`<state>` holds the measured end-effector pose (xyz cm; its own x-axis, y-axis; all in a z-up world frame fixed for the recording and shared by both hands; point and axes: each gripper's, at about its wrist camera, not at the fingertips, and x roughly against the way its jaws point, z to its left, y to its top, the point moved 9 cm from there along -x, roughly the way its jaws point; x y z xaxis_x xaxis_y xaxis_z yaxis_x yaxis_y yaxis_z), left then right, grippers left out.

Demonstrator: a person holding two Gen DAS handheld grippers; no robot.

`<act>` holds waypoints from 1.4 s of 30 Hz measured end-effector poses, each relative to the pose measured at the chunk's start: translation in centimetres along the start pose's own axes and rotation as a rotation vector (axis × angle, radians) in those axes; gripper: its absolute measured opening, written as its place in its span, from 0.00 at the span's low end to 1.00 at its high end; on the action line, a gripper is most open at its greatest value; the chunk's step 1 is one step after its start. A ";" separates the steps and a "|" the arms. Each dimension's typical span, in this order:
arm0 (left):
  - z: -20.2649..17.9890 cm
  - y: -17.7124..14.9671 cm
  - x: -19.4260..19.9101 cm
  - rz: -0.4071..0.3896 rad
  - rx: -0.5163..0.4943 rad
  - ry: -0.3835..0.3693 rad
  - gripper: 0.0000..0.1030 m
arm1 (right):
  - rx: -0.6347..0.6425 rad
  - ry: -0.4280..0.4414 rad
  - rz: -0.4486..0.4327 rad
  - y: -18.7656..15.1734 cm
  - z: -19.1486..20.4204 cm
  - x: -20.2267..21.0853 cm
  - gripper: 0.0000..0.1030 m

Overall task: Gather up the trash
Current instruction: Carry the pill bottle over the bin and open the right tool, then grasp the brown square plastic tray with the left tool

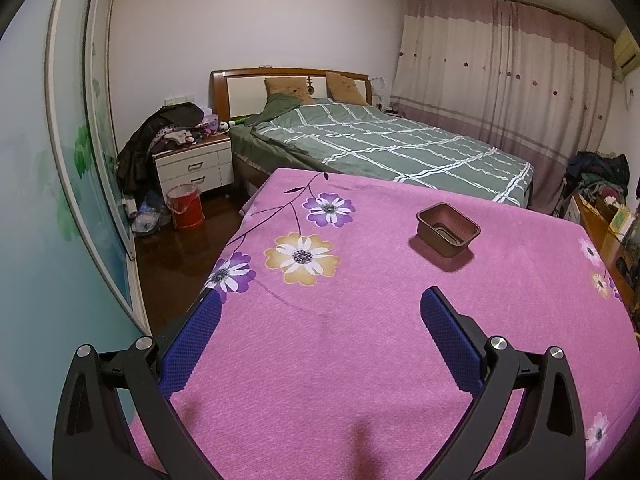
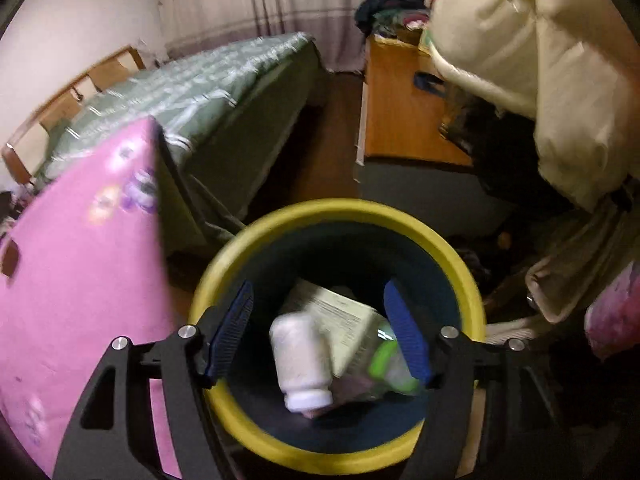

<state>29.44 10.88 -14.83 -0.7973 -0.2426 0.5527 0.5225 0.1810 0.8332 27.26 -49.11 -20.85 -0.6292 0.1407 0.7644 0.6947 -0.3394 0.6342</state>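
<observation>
My right gripper [image 2: 319,287] is open above a round bin with a yellow rim [image 2: 344,205] and a dark blue inside. A white plastic bottle [image 2: 302,360], blurred and cap down, is between the blue pads [image 2: 406,332] but touches neither of them. Under it in the bin lie a printed paper box [image 2: 340,318] and a clear wrapper with green edging [image 2: 390,360]. My left gripper [image 1: 320,298] is open and holds nothing, low over the pink flowered bedspread [image 1: 360,360]. A small brown plastic tray [image 1: 447,229] sits on the bedspread ahead of it, to the right.
The pink bed's corner [image 2: 80,260] is just left of the bin. Beyond it stands a green checked bed [image 1: 380,140]. There is a wooden cabinet [image 2: 400,120] with a cream quilt [image 2: 540,60] to the right. By the nightstand [image 1: 194,166] is a red bucket [image 1: 185,208].
</observation>
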 end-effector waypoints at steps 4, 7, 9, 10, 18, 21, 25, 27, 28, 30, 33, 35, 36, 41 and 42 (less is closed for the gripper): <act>-1.0 -0.2 -0.2 0.010 -0.029 -0.030 0.95 | 0.072 0.119 -0.044 1.8 6.4 0.4 0.64; -2.1 -0.5 -0.4 0.032 -0.064 -0.060 0.95 | 0.137 0.204 -0.046 2.2 12.2 -0.1 0.64; -3.4 -0.7 -0.8 0.062 -0.096 -0.097 0.95 | 0.192 0.241 -0.038 2.3 15.8 -0.5 0.64; -4.2 -0.9 -1.1 0.087 -0.122 -0.119 0.95 | 0.206 0.251 -0.037 2.5 16.9 -0.7 0.64; -10.0 1.1 -5.4 0.194 -0.252 -0.222 0.95 | 0.337 0.323 -0.024 1.8 25.2 -1.8 0.64; -12.0 2.2 -8.3 0.212 -0.281 -0.229 0.95 | 0.320 0.334 0.006 1.5 26.1 -2.2 0.64; -13.9 3.4 -12.5 0.237 -0.305 -0.217 0.95 | 0.299 0.379 0.038 1.0 26.8 -2.2 0.64; -14.5 4.0 -13.9 0.231 -0.330 -0.196 0.95 | 0.302 0.393 0.049 0.8 26.4 -2.6 0.64; -14.8 4.2 -14.8 0.237 -0.335 -0.191 0.95 | 0.308 0.400 0.055 0.6 26.7 -2.6 0.64; -15.3 4.3 -16.0 0.254 -0.334 -0.186 0.95 | 0.311 0.406 0.060 0.4 26.7 -2.7 0.64; -15.9 4.0 -17.7 0.298 -0.311 -0.201 0.95 | 0.307 0.414 0.065 0.3 26.8 -2.7 0.64; -16.2 4.2 -18.1 0.308 -0.296 -0.218 0.95 | 0.304 0.420 0.068 0.2 26.8 -2.6 0.64; -16.2 4.4 -18.3 0.302 -0.294 -0.219 0.95 | 0.303 0.423 0.069 0.2 26.8 -2.6 0.64; -16.8 4.5 -19.4 0.320 -0.316 -0.216 0.95 | 0.306 0.434 0.075 -0.1 26.9 -2.5 0.64; -16.9 4.5 -19.6 0.328 -0.321 -0.216 0.93 | 0.305 0.435 0.076 -0.1 26.9 -2.4 0.64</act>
<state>52.58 0.32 -21.62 -0.6024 -0.0134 0.7981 0.7953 -0.0954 0.5986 38.12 -24.35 -19.66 -0.6144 -0.2942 0.7321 0.7731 -0.0390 0.6331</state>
